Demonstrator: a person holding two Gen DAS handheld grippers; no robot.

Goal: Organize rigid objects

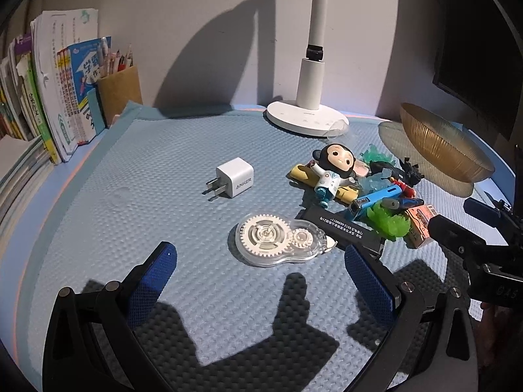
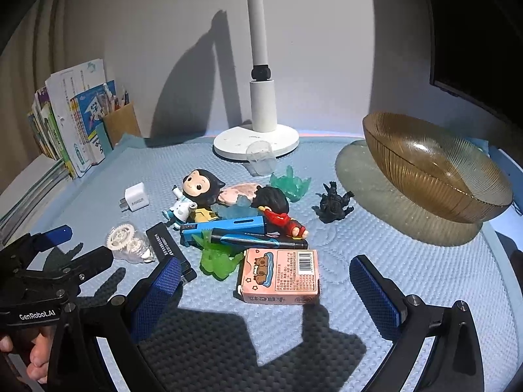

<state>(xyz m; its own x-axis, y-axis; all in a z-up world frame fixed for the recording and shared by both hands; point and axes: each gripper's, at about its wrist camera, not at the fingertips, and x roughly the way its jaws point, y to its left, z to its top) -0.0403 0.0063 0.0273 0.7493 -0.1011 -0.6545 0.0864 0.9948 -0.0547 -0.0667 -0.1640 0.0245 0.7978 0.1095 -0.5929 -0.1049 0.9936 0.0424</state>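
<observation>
On the blue mat [image 1: 147, 176], left wrist view: white charger [image 1: 234, 178] lying alone; clear correction-tape dispenser [image 1: 278, 240] just ahead of the left gripper [image 1: 260, 263], fingers spread wide, holding nothing. Beyond, a heap: monkey figurine [image 1: 333, 166], black box [image 1: 343, 228], blue pen [image 1: 376, 197], green toy [image 1: 390, 223], pink carton [image 1: 420, 225] half hidden by the other tool. Amber bowl [image 1: 444, 140] cut off at right.

Right wrist view: carton [image 2: 279, 276] shown whole, lying flat between the wide-open, empty fingers of the right gripper [image 2: 264, 277]. Only here: dark dinosaur figure [image 2: 333, 205], red-clad figurine [image 2: 278, 209], bowl [image 2: 434, 176] tilted on its rim. Dispenser [image 2: 129, 243] partly blocked. Lamp [image 2: 258, 98] top cropped.
</observation>
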